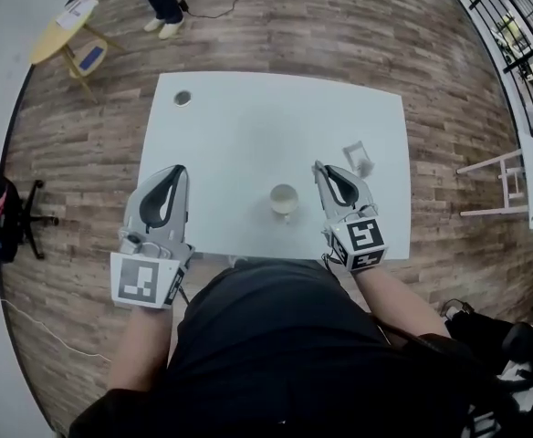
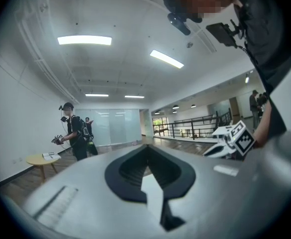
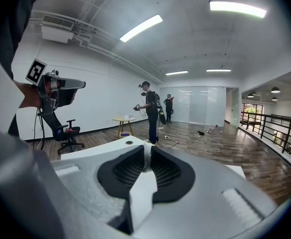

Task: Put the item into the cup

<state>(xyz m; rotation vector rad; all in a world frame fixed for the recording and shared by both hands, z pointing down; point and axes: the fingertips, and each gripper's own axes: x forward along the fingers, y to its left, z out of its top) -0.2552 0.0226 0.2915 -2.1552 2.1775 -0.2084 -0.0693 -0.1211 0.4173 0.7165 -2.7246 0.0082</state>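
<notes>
Smooth white table (image 1: 248, 126), round cup (image 1: 284, 199), left tool (image 1: 180, 169) and right tool (image 1: 318, 165) clenched empty.

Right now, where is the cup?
In the head view the cup stands near the table's edge closest to the person, just left of the right gripper and apart from it.

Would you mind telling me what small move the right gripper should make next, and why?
Probably open the right gripper and ease it forward and to the right, toward the small pale item. Its jaws are together with nothing between them. The item lies on the table just beyond its tips, not yet in the cup that stands to the gripper's left.
</notes>
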